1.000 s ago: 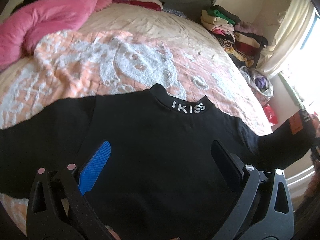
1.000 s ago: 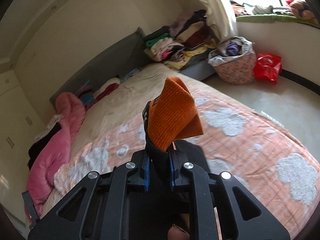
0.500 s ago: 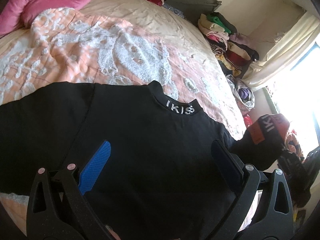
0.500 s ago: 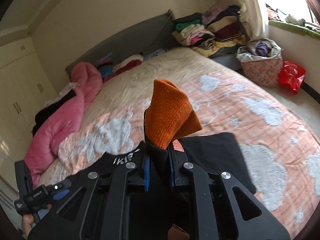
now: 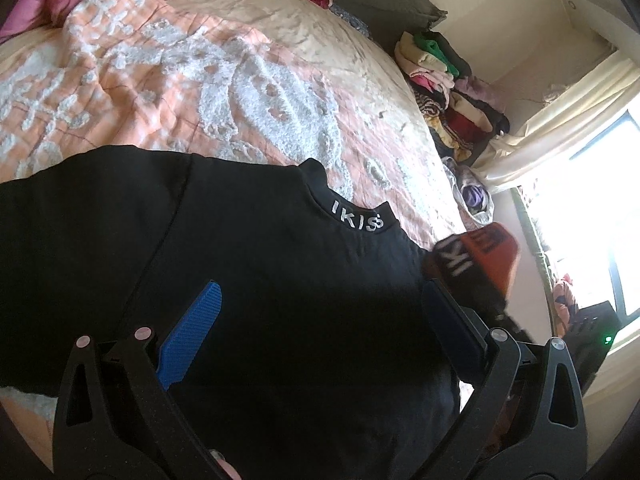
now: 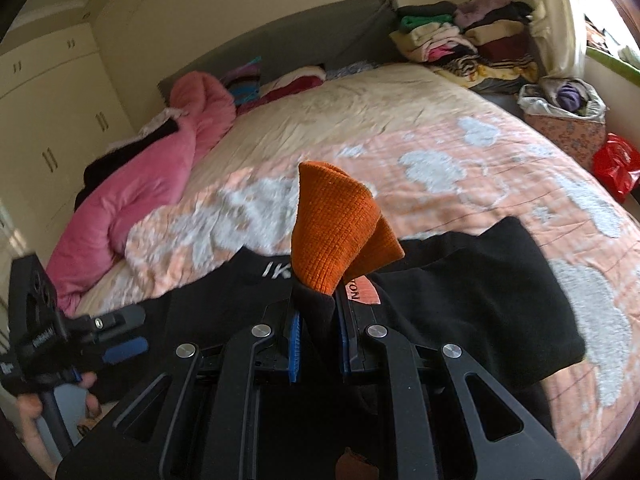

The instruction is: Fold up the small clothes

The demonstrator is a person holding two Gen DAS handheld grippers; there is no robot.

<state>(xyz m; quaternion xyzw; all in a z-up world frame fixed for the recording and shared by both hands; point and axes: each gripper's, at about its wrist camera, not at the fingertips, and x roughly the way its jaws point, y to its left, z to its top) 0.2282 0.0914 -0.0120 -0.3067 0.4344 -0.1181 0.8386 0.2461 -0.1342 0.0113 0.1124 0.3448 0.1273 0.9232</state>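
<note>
A black sweater (image 5: pixel 280 300) with a white-lettered collar (image 5: pixel 358 222) lies flat on the peach bedspread (image 5: pixel 160 80). My left gripper (image 5: pixel 320 304) is open above the sweater's chest, its jaws wide apart and holding nothing. My right gripper (image 6: pixel 318 320) is shut on the sweater's right sleeve, whose orange cuff (image 6: pixel 334 232) sticks up between the jaws. The cuff (image 5: pixel 480 260) is lifted over the sweater's right shoulder in the left wrist view. The sweater body (image 6: pixel 460 288) spreads under the right gripper. The left gripper also shows in the right wrist view (image 6: pixel 120 332).
A pink duvet (image 6: pixel 152 184) is bunched at the bed's far left. Stacked folded clothes (image 6: pixel 460 40) sit at the far right corner by the curtain. A laundry basket (image 6: pixel 564 116) and a red bag (image 6: pixel 616 164) stand on the floor to the right.
My right gripper has carried the orange cuff leftward, in over the sweater's right shoulder toward the collar. My left gripper has stayed open above the chest.
</note>
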